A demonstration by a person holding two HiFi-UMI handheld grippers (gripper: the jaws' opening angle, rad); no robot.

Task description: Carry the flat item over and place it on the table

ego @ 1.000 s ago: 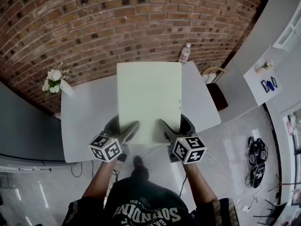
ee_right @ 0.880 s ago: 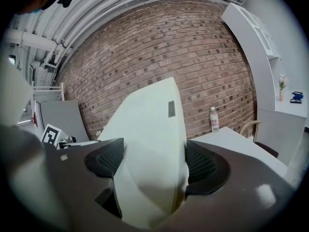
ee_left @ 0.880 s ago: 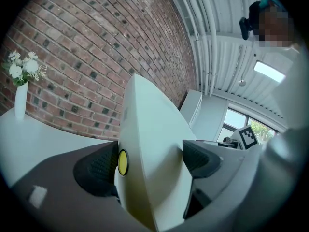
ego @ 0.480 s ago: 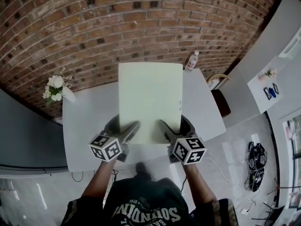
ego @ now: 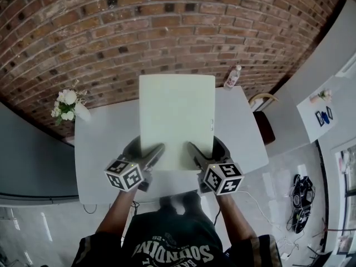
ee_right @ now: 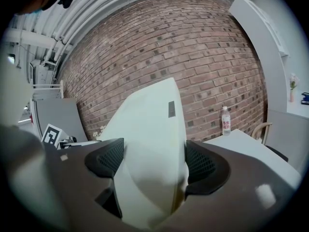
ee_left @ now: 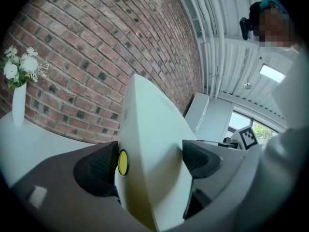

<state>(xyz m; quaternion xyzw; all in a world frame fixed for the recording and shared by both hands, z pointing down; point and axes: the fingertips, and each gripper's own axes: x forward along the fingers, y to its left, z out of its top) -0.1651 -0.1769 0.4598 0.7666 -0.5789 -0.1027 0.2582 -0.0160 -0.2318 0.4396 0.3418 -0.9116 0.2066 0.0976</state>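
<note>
We pinch flat board near edge, left gripper and right gripper jaws clamped; white table below, brick wall behind.

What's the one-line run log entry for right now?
left tongs: shut on flat panel | right tongs: shut on flat panel | flat panel: held above white table | placing: not done

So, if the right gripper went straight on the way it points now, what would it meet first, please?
Probably the brick wall: the right gripper, shut on the flat board, points across the table at it, and the board's far edge would arrive first. The bottle stands off to the right.
</note>
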